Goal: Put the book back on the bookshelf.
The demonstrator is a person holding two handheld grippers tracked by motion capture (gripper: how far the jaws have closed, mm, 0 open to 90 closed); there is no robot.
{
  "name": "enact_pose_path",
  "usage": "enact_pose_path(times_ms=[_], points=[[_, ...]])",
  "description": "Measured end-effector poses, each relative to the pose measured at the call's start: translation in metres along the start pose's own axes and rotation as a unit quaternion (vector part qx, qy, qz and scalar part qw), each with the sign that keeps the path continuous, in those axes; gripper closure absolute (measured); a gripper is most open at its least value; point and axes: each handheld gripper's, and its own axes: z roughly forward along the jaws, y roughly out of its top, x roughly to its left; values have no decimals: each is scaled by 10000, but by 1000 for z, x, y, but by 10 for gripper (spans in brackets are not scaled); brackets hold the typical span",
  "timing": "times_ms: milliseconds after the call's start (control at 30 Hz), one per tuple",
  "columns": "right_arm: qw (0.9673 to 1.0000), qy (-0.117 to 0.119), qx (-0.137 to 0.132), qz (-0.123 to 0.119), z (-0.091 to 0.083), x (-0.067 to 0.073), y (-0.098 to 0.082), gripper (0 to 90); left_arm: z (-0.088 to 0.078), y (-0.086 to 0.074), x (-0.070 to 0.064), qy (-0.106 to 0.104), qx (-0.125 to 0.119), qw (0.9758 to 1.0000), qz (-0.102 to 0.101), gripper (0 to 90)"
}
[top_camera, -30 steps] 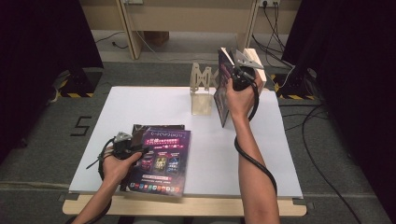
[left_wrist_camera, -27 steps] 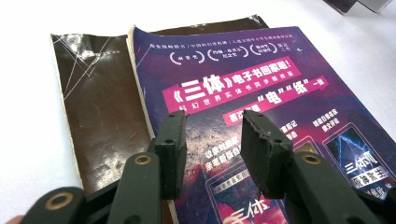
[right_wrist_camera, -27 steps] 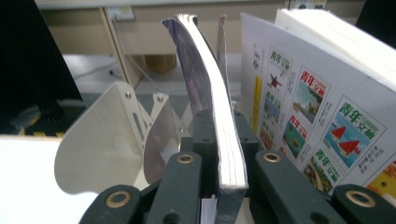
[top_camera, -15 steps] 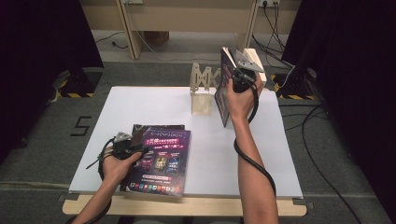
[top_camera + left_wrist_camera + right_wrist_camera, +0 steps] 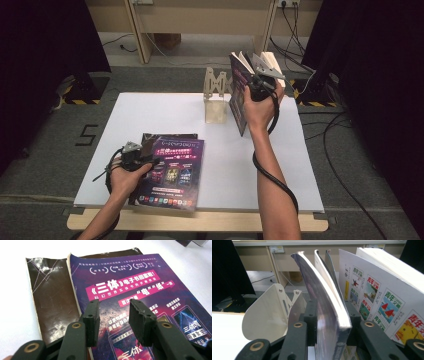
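A purple-covered book (image 5: 140, 282) lies flat on the white table (image 5: 300, 165), on top of a dark brown book (image 5: 52, 300). My left gripper (image 5: 113, 315) hovers just over the purple cover, open, with nothing between its pads. At the table's far edge a purple book (image 5: 324, 290) stands upright beside a pale wooden bookstand (image 5: 216, 97). My right gripper (image 5: 332, 312) straddles this book's lower edge. Its jaws have just been opening, the book is still between them, and the pads no longer seem to press on it.
A thick white book (image 5: 374, 297) with small coloured pictures on its cover stands right behind the upright one. The bookstand's curved side plate (image 5: 267, 312) is close on the left. Cables and a wooden frame lie beyond the table.
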Motion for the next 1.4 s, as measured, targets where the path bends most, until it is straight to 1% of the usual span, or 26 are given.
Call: enact_pose_path(times_ms=[300, 333, 400, 567, 833, 967, 1233, 1400], points=[[10000, 18, -34, 5, -7, -2, -3, 680, 0, 0, -1, -9, -26, 10000, -13, 598], [10000, -27, -28, -11, -9, -3, -4, 677, 0, 0, -1, -13, -12, 10000, -4, 598], [10000, -1, -50, 31, -10, -4, -4, 669, 0, 0, -1, -7, -21, 10000, -7, 597], [10000, 10, -86, 29, -14, -6, -5, 658, 0, 0, -1, 4, -16, 10000, -3, 596], [10000, 39, -74, 15, -18, -7, -10, 642, 0, 0, -1, 13, 0, 10000, -2, 595], [10000, 65, -62, 40, -20, -9, -11, 615, -1, 1, -1, 10, -10, 10000, -3, 592], [10000, 59, -45, 58, -24, -10, -13, 594, -1, 1, -1, 6, -15, 10000, 3, 587], [10000, 60, -58, 27, -26, -11, -15, 577, -1, 1, -1, 3, -20, 10000, 1, 584]])
